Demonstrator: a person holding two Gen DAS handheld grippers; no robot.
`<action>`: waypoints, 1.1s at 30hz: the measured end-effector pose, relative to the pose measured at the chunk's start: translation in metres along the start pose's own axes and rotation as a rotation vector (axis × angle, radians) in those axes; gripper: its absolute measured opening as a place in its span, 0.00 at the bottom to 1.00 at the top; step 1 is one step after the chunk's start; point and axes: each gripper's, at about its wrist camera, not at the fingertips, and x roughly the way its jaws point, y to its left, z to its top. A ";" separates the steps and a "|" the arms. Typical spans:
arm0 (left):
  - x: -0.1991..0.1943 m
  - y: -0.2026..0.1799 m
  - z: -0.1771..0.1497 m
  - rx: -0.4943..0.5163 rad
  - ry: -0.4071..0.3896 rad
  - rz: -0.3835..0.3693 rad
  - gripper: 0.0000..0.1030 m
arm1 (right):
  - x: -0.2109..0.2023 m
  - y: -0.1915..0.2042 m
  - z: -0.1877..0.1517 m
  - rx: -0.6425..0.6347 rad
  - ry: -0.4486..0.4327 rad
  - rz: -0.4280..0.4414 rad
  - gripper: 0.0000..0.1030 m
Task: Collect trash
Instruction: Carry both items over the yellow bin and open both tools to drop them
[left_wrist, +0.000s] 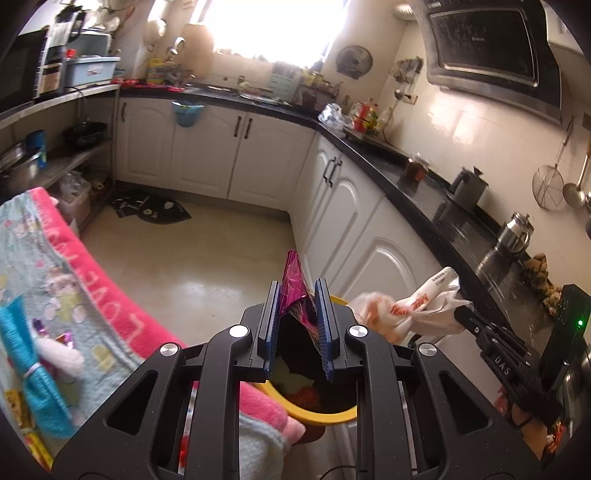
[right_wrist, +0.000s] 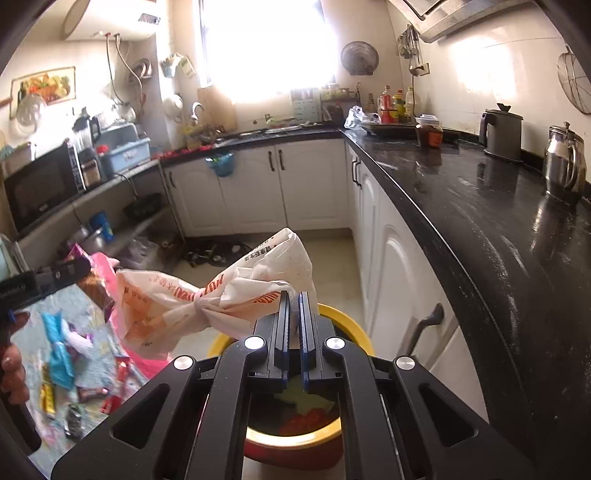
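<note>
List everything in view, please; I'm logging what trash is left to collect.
wrapper: one, shiny pink, clamped in left tool, over bin
plastic bag: one, white and orange, knotted, clamped in right tool, over bin
bin: one, yellow rim, on floor beside the cabinets, trash inside
blanket: one, pink and pale blue, left of bin
litter: several small pieces, mixed colours, on blanket
kettles: two, grey and steel, black counter
left tool: one, black, shut
right tool: one, black, shut
</note>
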 end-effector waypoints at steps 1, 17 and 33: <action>0.007 -0.002 0.000 0.006 0.008 0.000 0.13 | 0.003 -0.001 -0.001 -0.002 0.007 -0.009 0.05; 0.100 -0.018 -0.018 0.036 0.157 -0.036 0.14 | 0.062 -0.006 -0.032 -0.060 0.124 -0.114 0.09; 0.094 0.009 -0.032 -0.011 0.163 0.018 0.58 | 0.066 -0.007 -0.042 -0.020 0.131 -0.098 0.49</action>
